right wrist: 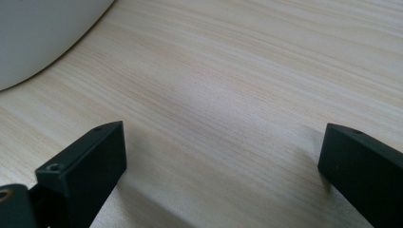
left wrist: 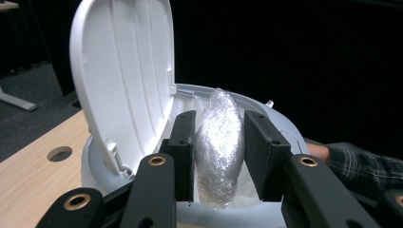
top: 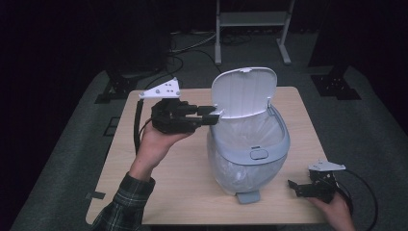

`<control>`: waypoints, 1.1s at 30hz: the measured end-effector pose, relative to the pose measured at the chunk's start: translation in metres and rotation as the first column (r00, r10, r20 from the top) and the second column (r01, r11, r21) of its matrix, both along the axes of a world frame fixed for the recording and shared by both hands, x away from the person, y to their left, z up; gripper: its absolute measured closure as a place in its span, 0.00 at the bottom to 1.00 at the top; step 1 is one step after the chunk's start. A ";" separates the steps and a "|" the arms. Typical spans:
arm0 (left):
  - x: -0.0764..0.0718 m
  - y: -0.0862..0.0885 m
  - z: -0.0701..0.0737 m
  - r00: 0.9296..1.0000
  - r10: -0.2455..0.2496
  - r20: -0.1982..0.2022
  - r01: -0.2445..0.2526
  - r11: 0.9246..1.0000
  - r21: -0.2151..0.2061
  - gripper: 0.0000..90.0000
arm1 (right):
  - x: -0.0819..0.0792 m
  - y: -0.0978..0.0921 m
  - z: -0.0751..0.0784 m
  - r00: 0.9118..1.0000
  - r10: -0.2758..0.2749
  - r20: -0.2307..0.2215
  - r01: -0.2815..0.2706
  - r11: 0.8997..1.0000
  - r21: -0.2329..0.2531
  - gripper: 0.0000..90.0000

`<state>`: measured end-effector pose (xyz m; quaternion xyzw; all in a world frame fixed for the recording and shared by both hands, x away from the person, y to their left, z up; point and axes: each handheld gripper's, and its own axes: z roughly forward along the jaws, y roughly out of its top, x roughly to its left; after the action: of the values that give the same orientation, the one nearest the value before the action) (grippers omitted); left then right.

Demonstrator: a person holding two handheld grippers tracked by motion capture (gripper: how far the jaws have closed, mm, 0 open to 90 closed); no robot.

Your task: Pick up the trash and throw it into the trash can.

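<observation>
Left of the bin (top: 248,159): left gripper (top: 211,115) at the raised lid (top: 244,91), clamped on a plastic-wrapped wad (left wrist: 219,147).
Wad sits between both pads, over the lined bin's open mouth, just beside the lid's inner face. Right of the bin: right gripper (top: 294,186) low over the table (top: 192,183), near the bin's base, jaws spread wide, nothing between them.

Premises: a lab-type recording bay. Evidence: black curtain backdrop (top: 53,38), grey carpet (top: 365,130), one pale wooden table (top: 163,178), floor cables (top: 192,45), white equipment stand (top: 252,19), black stand bases (top: 337,84).
</observation>
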<state>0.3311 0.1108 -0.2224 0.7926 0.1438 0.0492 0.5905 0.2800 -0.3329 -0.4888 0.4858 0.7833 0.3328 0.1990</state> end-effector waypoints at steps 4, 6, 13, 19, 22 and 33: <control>0.003 -0.008 0.002 1.000 -0.012 0.002 0.012 1.000 0.000 0.73 | 0.000 0.000 0.000 1.000 0.000 0.000 0.000 1.000 0.000 0.01; 0.004 -0.012 0.003 1.000 -0.019 0.003 0.019 1.000 -0.001 0.73 | 0.000 0.000 0.000 1.000 0.000 0.000 0.000 1.000 0.000 0.01; 0.008 -0.028 0.005 0.999 -0.045 0.006 0.045 0.999 0.001 0.73 | 0.000 0.000 0.000 1.000 0.000 0.000 0.000 1.000 0.000 0.01; 0.013 -0.042 0.006 0.998 -0.059 0.009 0.059 0.998 -0.001 0.73 | 0.000 0.000 0.000 1.000 0.000 0.000 0.000 1.000 0.000 0.01; 0.016 -0.048 0.005 0.998 -0.069 0.005 0.069 0.998 0.004 0.73 | 0.000 0.000 0.000 1.000 0.000 0.000 0.000 1.000 0.000 0.01; 0.024 -0.069 0.002 0.996 -0.089 -0.007 0.089 0.996 0.002 0.73 | 0.000 0.000 0.000 1.000 0.000 0.000 0.000 1.000 0.000 0.01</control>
<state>0.3549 0.0414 -0.2205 0.7991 0.1103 0.0205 0.5906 0.2800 -0.3329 -0.4888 0.4858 0.7833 0.3329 0.1990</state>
